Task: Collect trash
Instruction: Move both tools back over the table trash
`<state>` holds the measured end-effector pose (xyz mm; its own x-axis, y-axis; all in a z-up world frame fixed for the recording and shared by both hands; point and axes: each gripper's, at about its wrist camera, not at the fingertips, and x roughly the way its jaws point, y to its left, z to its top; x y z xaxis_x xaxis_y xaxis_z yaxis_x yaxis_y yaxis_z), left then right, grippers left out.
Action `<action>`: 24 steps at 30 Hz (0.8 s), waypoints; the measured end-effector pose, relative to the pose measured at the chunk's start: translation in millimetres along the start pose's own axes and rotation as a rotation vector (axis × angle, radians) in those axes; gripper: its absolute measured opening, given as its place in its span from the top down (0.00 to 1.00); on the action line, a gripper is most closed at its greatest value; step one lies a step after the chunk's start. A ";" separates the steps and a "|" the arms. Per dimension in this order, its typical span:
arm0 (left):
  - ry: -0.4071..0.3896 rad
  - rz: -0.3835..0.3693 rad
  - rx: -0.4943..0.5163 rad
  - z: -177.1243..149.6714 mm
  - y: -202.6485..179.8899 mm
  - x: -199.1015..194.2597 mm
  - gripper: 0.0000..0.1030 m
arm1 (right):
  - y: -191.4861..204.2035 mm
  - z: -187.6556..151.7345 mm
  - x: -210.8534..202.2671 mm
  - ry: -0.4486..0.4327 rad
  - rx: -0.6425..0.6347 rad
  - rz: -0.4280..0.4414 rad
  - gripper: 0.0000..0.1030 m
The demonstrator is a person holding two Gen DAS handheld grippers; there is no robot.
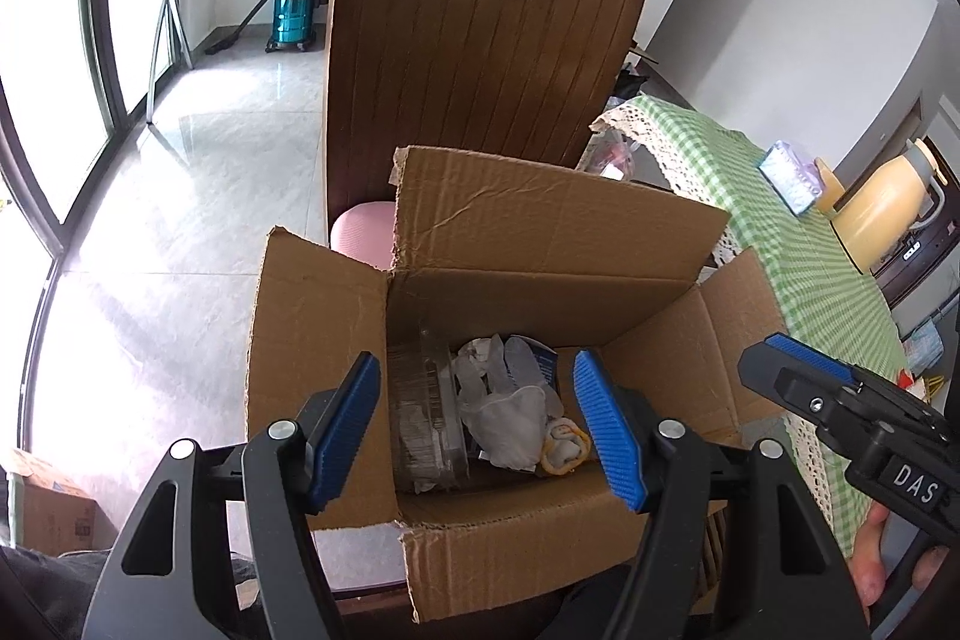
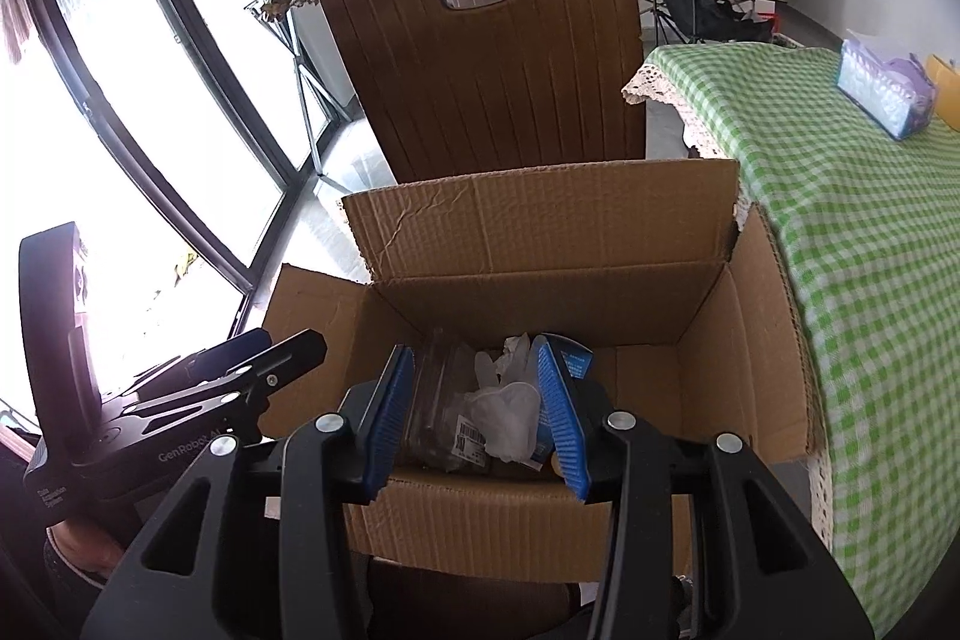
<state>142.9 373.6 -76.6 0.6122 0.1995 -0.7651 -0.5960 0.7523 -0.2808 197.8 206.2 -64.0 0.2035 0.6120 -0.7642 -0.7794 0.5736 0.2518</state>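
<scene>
An open cardboard box [image 1: 528,244] [image 2: 540,232] holds trash: a clear plastic container [image 1: 423,418] [image 2: 441,400], a crumpled white glove [image 1: 504,406] [image 2: 507,412], a blue carton [image 1: 543,364] [image 2: 573,358] and a yellow-white wrapper [image 1: 564,451]. My left gripper [image 1: 477,424] hovers above the box, open and empty. My right gripper [image 2: 474,412] hovers over the box too, open and empty. Each gripper shows in the other's view: the right one [image 1: 840,400], the left one [image 2: 228,376].
A brown slatted chair back [image 1: 480,58] [image 2: 492,40] stands behind the box. A table with green checked cloth [image 1: 810,244] [image 2: 840,196] lies right, bearing a tissue pack [image 1: 792,172] [image 2: 885,91] and a yellow jug [image 1: 882,208]. A vacuum cleaner [image 1: 294,10] stands far off.
</scene>
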 end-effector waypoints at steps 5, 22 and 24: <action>-0.023 -0.008 0.021 -1.4 -12.7 -13.7 0.37 | -6.3 -5.7 -15.3 -0.022 0.006 -0.021 0.59; -0.202 -0.057 0.280 -23.2 -173.8 -66.0 0.14 | -112.0 -70.1 -165.4 -0.274 0.126 -0.304 0.47; -0.210 -0.101 0.336 -33.2 -206.2 -68.2 0.09 | -133.7 -89.3 -194.9 -0.312 0.150 -0.380 0.45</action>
<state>206.7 184.0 14.2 0.7722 0.2120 -0.5989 -0.3461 0.9309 -0.1167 209.4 -38.4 -1.8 0.6409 0.4651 -0.6107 -0.5272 0.8449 0.0904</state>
